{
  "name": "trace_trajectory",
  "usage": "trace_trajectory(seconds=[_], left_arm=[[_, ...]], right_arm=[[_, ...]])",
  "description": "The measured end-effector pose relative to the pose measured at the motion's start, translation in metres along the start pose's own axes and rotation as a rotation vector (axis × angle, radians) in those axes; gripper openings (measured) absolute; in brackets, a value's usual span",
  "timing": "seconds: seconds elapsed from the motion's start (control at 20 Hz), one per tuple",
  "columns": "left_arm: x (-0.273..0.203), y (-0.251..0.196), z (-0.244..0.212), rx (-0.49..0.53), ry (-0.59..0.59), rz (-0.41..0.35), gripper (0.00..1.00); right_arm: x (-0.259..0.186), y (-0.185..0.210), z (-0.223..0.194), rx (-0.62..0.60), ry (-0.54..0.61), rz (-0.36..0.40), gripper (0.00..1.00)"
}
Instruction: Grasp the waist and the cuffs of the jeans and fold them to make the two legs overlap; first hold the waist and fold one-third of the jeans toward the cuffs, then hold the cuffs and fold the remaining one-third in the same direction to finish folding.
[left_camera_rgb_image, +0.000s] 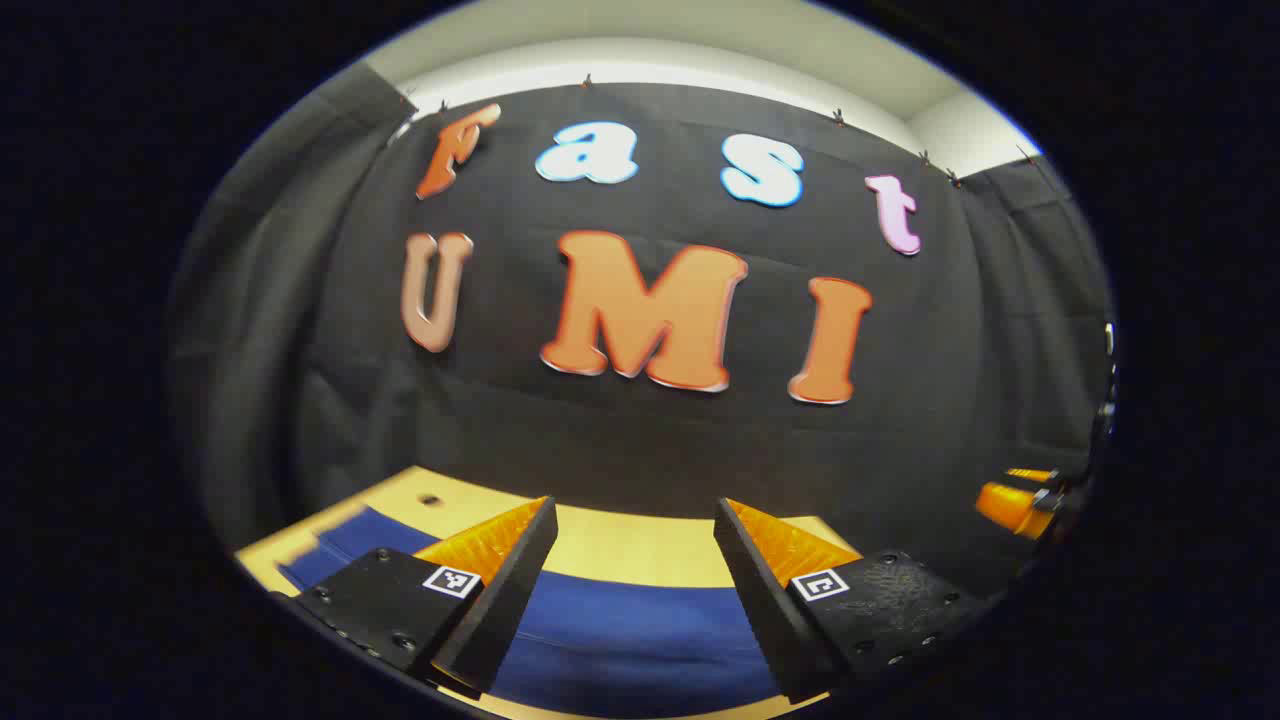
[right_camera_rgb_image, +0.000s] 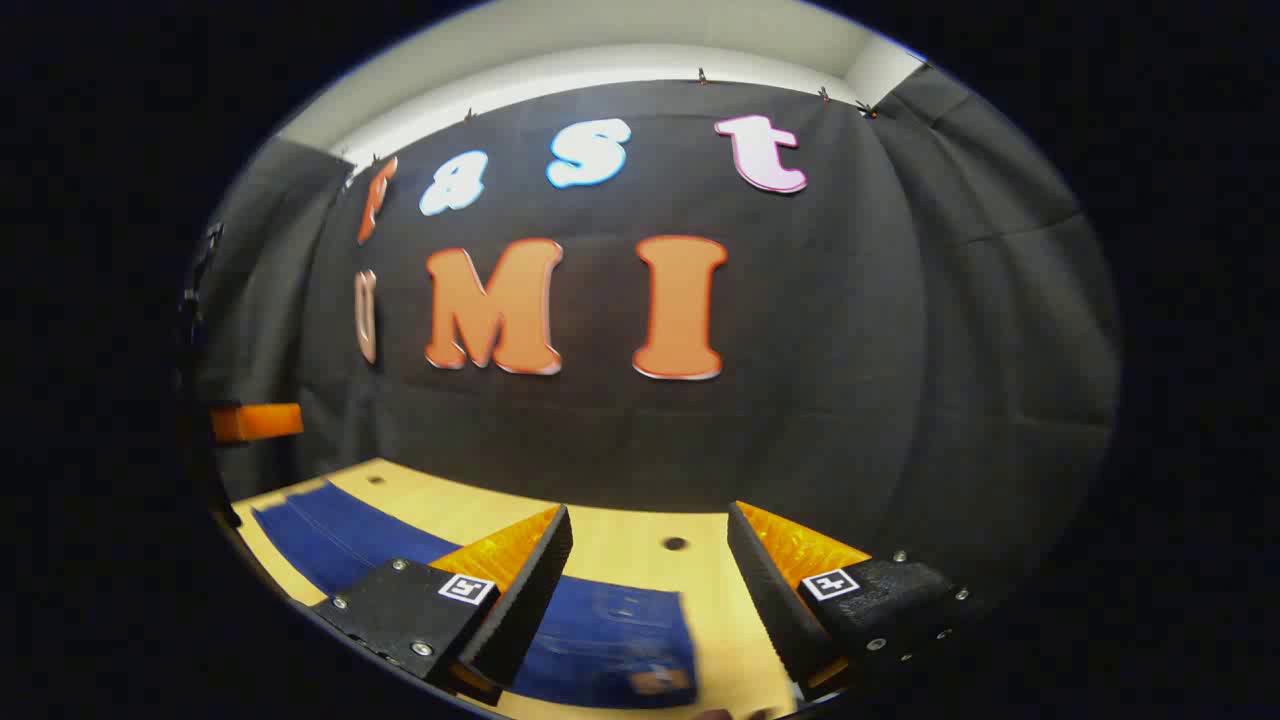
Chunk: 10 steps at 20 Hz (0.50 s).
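Dark blue jeans (left_camera_rgb_image: 630, 630) lie flat across the light wooden table (left_camera_rgb_image: 620, 545). In the left gripper view my left gripper (left_camera_rgb_image: 635, 580) hangs open above the middle of the jeans, nothing between its fingers. In the right gripper view my right gripper (right_camera_rgb_image: 650, 590) is open above the jeans' waist end (right_camera_rgb_image: 620, 640), where a small leather patch (right_camera_rgb_image: 655, 680) shows; the legs (right_camera_rgb_image: 330, 535) stretch away to the left. At the right edge of the left gripper view the other gripper's orange finger (left_camera_rgb_image: 1010, 505) shows, and an orange finger (right_camera_rgb_image: 255, 422) shows at the left edge of the right gripper view.
The table has small round holes (right_camera_rgb_image: 674, 544) in its top. Black cloth walls (left_camera_rgb_image: 650, 440) close in the booth right behind the table's far edge. Bare wood lies beyond the jeans and to the right of the waist end (right_camera_rgb_image: 730, 640).
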<state>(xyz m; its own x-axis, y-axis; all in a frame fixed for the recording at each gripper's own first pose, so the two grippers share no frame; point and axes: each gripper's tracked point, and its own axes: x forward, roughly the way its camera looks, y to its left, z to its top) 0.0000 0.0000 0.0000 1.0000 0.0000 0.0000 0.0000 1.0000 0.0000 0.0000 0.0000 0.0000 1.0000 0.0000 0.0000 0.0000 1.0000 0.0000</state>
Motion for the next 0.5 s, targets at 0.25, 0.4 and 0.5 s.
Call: trace_trajectory(seconds=[0.25, 0.4, 0.5], left_arm=[[0.000, 0.150, 0.034, -0.067, -0.025, 0.063, 0.97], [0.002, 0.204, 0.068, 0.005, -0.143, 0.057, 0.96], [-0.006, 0.231, 0.077, 0.082, -0.150, 0.084, 0.94]], right_arm=[[-0.005, 0.121, 0.018, 0.040, -0.016, -0.006, 0.96], [-0.026, 0.155, 0.017, 0.051, -0.003, -0.049, 0.96], [-0.035, 0.174, 0.009, 0.080, 0.033, -0.033, 0.96]])
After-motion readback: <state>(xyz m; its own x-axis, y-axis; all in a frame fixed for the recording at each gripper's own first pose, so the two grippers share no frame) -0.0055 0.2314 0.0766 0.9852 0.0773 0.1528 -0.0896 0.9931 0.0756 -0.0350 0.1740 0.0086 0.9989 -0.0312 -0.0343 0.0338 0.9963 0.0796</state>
